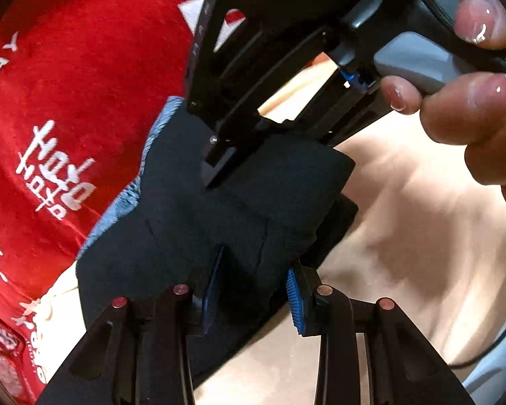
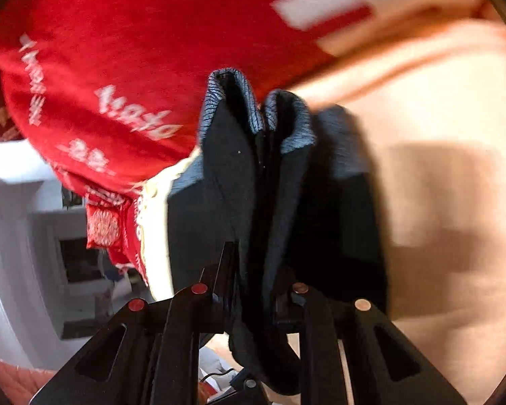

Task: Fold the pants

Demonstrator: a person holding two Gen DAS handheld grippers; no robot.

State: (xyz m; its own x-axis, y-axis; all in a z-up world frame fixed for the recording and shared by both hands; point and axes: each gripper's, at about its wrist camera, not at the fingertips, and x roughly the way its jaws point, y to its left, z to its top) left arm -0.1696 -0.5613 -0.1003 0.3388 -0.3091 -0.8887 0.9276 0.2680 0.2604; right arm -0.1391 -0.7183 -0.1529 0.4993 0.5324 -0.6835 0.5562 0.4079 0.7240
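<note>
The pants (image 1: 239,202) are dark, folded into a thick bundle with a grey ribbed cuff (image 1: 158,135) at the far left edge. They are held above the pale peach surface (image 1: 404,202). My left gripper (image 1: 253,290) has its blue pads apart around the near edge of the bundle. My right gripper (image 1: 219,165) comes in from the top and pinches the far part. In the right wrist view the pants (image 2: 263,195) hang folded between the shut fingers of my right gripper (image 2: 259,290), with the grey cuffs (image 2: 232,101) at the far end.
A person in a red printed shirt (image 1: 77,101) stands close behind the pants, also in the right wrist view (image 2: 118,67). A hand (image 1: 472,108) holds the right gripper's handle. White furniture (image 2: 23,236) shows at the left.
</note>
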